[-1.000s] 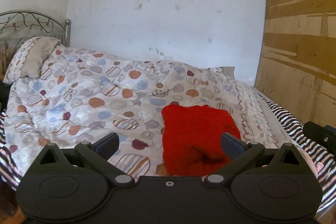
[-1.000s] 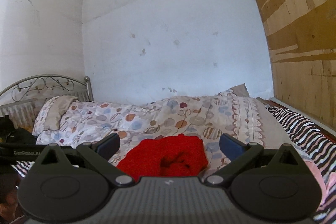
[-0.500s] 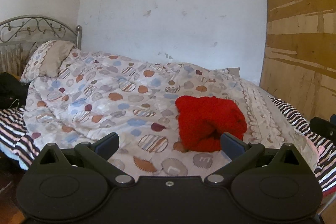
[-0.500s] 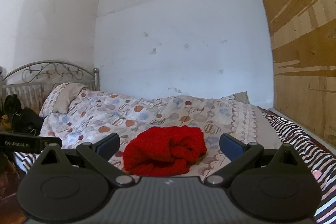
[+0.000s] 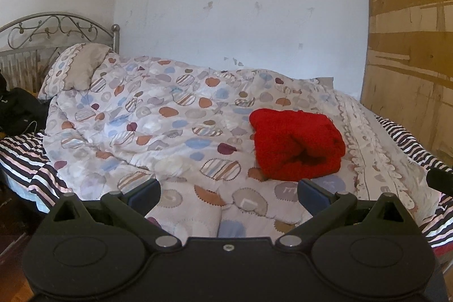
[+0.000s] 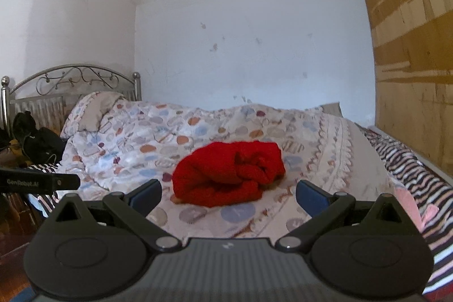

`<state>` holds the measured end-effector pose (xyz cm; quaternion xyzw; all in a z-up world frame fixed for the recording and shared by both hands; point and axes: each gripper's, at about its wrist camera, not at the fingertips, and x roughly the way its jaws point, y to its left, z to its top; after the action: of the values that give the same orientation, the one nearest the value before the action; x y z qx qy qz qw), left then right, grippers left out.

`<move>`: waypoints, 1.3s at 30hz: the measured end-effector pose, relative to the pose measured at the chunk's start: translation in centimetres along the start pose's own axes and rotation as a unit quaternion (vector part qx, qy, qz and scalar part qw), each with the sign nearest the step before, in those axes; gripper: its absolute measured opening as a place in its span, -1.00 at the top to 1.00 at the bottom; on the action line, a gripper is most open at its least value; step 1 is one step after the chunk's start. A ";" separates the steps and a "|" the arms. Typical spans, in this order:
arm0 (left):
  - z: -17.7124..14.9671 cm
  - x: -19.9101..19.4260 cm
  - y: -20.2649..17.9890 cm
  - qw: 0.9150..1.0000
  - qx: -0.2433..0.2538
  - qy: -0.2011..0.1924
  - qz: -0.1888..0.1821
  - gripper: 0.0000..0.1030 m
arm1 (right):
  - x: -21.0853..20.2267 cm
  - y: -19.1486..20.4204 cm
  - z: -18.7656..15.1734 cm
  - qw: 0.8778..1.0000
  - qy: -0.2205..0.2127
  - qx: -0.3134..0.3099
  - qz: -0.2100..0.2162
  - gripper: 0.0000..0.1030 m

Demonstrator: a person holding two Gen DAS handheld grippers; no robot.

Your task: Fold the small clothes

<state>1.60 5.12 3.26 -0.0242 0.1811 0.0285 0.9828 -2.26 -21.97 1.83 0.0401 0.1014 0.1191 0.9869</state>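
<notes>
Landmark: red garment [image 5: 297,145], a bundled heap on the dotted quilt [image 5: 158,132]

Near side of it, toward both cameras: flat quilt, nothing on it, open way in. Left gripper [image 5: 228,193] and right gripper [image 6: 228,193] both hang short of it, jaws wide apart, nothing between the fingers

Left of it: broad rumpled quilt with low folds, passable above. Far left: pillow [image 5: 72,72] against the metal headboard [image 5: 56,31], dark bag [image 6: 36,143] heaped at the bed edge

Behind it: quilt ridge, then white wall [image 6: 249,33]; room ends there

Right of it: scalloped quilt border, striped sheet [image 6: 410,169], then the wooden panel [image 5: 410,27] standing upright, closing that side
</notes>
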 end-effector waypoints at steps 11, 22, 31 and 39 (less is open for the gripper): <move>-0.4 -0.1 0.1 1.000 -0.001 0.000 0.002 -0.99 | 0.3 0.7 0.1 1.000 0.002 -0.010 0.008 -1.00; -0.6 -0.2 0.6 1.000 -0.002 0.003 0.004 -0.99 | 0.2 0.8 0.2 1.000 0.002 -0.012 0.009 -1.00; -0.7 -0.2 0.6 1.000 -0.002 0.003 0.002 -0.99 | 0.3 0.8 0.1 1.000 0.004 -0.012 0.008 -1.00; -0.9 -0.2 0.6 1.000 -0.001 0.004 0.003 -0.99 | 0.3 0.7 0.1 1.000 0.005 -0.013 0.008 -1.00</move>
<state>1.03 5.67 2.52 -0.0245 0.1855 0.0318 0.9818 -2.11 -21.19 1.95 0.0277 0.1043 0.1280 0.9859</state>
